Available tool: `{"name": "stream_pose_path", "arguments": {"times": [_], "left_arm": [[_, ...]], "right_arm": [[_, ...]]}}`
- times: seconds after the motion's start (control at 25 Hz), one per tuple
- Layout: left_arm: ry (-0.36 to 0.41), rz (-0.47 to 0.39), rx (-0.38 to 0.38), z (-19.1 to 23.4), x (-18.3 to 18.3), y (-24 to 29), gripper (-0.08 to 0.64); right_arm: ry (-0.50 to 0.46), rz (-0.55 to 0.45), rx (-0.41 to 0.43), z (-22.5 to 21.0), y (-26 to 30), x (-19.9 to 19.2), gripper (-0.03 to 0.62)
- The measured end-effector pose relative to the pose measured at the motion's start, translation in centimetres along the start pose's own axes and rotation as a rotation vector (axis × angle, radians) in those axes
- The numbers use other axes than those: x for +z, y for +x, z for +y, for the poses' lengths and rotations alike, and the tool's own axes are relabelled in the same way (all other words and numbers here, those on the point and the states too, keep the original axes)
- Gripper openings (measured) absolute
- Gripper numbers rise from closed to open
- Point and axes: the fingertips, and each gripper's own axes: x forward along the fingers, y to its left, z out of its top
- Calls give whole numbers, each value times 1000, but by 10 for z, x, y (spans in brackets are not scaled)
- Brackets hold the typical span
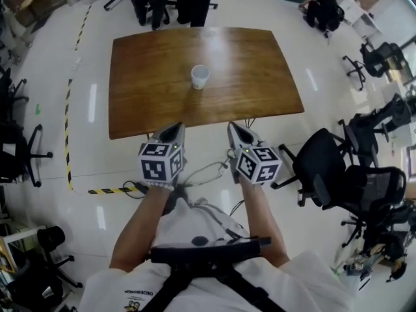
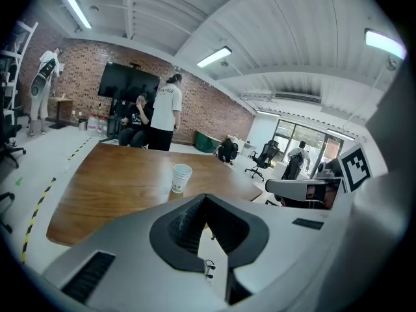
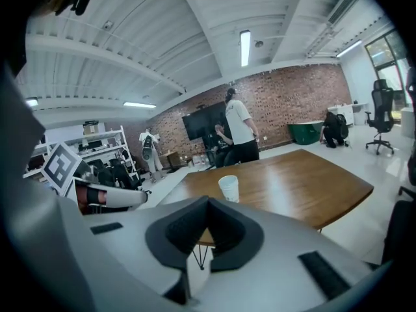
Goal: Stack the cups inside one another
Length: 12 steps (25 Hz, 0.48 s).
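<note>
While the left tongs [image 1: 171, 131] and right tongs [image 1: 235, 130] hover pressed together (nothing between them) off the near edge of the table [image 1: 149, 83], a white cup [image 1: 199, 76] stands upright mid-table, well apart.

Left gripper [image 1: 173, 130]: pale grey shell tapering to a point, black ribbed pads [image 2: 187, 229] lining jaws. Right gripper [image 1: 235, 129]: same grey shell, same black lining. Dark slot inset [image 2: 91, 277] in shell to either side of jaws. Behind left gripper, left cube [image 1: 160, 162], white with black square markers; right cube [image 1: 259, 164] matches it. Thin pale cable [image 1: 207, 170] loops between cubes. White shirt [image 1: 195, 223], small print low on front. Black harness straps [image 1: 208, 260] across shirt.
</note>
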Motion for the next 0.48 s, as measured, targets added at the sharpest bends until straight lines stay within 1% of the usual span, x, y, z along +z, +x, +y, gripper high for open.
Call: {"name": "stream_pose_path", "arguments": {"times": [0.24,0.48], "left_arm": [[22,2,-5,-27,-16,-11,0],[19,-13,4,-47,-20,-20,0]], "right_arm": [[15,-17,13,-1,-29,-15,0],[5,-30,23,-4,-49,-14,0]]}}
